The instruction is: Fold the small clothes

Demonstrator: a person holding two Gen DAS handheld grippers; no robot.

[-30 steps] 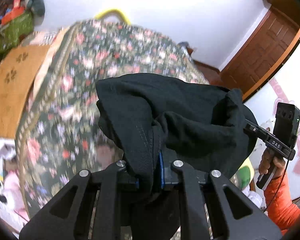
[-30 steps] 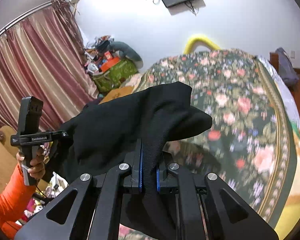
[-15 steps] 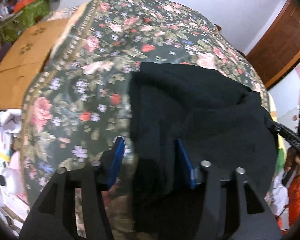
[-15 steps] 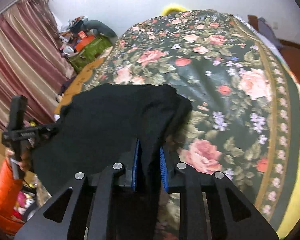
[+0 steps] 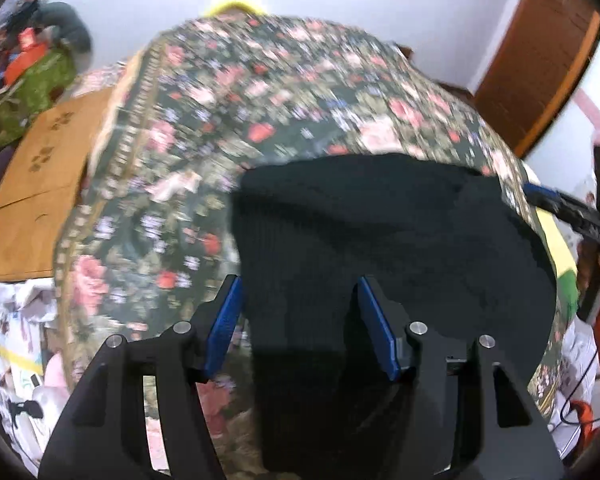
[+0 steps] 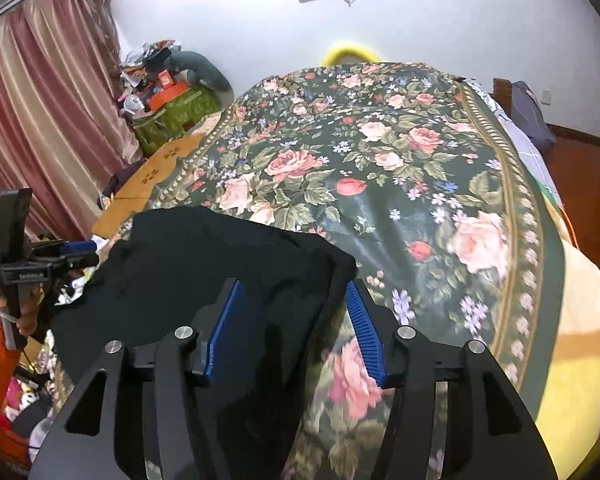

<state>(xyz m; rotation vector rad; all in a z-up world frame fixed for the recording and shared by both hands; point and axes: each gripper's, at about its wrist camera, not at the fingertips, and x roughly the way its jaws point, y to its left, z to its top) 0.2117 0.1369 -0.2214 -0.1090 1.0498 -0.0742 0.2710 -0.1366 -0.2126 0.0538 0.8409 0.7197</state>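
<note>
Black garment (image 5: pixel 380 232) on floral bedspread (image 6: pixel 400 168); right gripper (image 6: pixel 292 320) jaws opening.

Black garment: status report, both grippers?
Left gripper open, right gripper opening, neither pinching cloth. Black garment lying on floral bedspread. Nothing in the way.

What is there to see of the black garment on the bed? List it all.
The black garment is a dark, soft, matte piece of cloth, seemingly knit; its type cannot be told. It lies spread on the floral bedspread near the bed's near edge, with a few folds and a rounded far edge, and part of it appears to hang over that edge. The left gripper stands open around one end, pads clear of it. The right gripper is opening, one corner of the cloth between its pads, no longer pinched.
</note>
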